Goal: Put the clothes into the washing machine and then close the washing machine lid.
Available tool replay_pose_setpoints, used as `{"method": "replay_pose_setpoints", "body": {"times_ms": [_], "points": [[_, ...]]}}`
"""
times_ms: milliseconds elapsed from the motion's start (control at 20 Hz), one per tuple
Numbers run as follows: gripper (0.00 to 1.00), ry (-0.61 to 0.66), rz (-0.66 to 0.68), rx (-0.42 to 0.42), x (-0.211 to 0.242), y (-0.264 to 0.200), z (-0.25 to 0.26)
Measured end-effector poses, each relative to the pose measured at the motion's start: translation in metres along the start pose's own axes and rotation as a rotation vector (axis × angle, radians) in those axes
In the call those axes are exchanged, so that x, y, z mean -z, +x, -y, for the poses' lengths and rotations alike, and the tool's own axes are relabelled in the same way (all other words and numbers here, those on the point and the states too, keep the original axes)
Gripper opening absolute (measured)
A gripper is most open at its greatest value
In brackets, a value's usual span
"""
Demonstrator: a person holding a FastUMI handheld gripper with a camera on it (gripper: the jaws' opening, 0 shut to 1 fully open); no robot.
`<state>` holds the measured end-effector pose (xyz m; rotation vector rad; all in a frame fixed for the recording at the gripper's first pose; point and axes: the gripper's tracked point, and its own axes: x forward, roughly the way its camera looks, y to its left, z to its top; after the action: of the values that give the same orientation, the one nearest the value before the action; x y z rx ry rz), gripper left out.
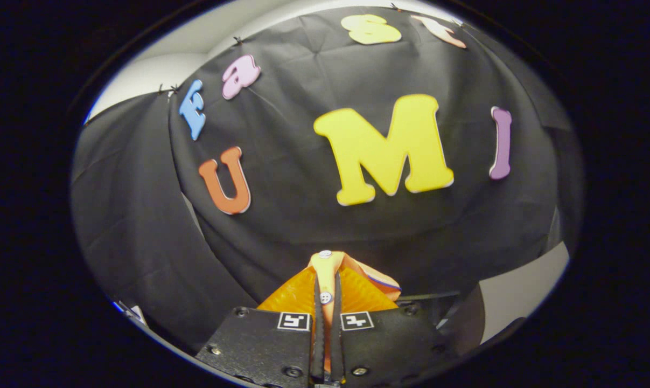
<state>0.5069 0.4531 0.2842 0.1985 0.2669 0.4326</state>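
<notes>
The gripper [327, 293] is up in the air here, and its two fingers [319, 323] are drawn in tight on a piece of clothing [330, 280], both of them pressing on a narrow strip of orange-yellow cloth that runs straight up the slim gap between them. That strip carries two small pale buttons [325, 297], one sitting right in the pinch, the other at the very top of the fold just past the fingertips. To either side of the strip, the garment fans out in bright orange, finely ribbed fabric, spreading over the front edges of the two finger blocks. A lighter peach-toned fold with a thin dark line along its rim pokes out beyond the right finger.

So the garment is held up off whatever lies below, hanging from the fingers with its top bunched just ahead of them. Each finger block wears a small square black-and-white marker [294, 321] near its inner front corner.

Beyond the garment hangs the booth's black cloth wall [303, 215], creased and draped, taking up the whole background. A pale surface [518, 296] shows off to the lower right, beyond the right finger; what it belongs to I cannot tell. A strip of pale wall [158, 70] shows above the cloth.
</notes>
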Motion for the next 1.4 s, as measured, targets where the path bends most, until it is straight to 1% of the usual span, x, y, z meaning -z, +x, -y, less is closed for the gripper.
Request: {"method": "replay_pose_setpoints", "body": {"times_ms": [150, 300, 500, 550, 800, 950, 1000, 1100, 1200, 1400], "points": [[0.08, 0.016, -0.096, 0.032, 0.054, 0.029, 0.014], [0.08, 0.012, -0.169, 0.075, 0.099, 0.045, 0.028], [0.08, 0.057, -0.298, 0.131, 0.156, 0.058, 0.047], [0.08, 0.062, -0.333, 0.165, 0.174, 0.061, 0.055], [0.08, 0.114, -0.491, 0.251, 0.236, 0.075, 0.076], [0.08, 0.110, -0.557, 0.301, 0.262, 0.081, 0.086], [0.08, 0.103, -0.579, 0.320, 0.277, 0.083, 0.086], [0.08, 0.096, -0.629, 0.350, 0.289, 0.082, 0.084], [0.08, 0.097, -0.669, 0.366, 0.292, 0.081, 0.083], [0.08, 0.092, -0.693, 0.390, 0.295, 0.081, 0.087]]}}
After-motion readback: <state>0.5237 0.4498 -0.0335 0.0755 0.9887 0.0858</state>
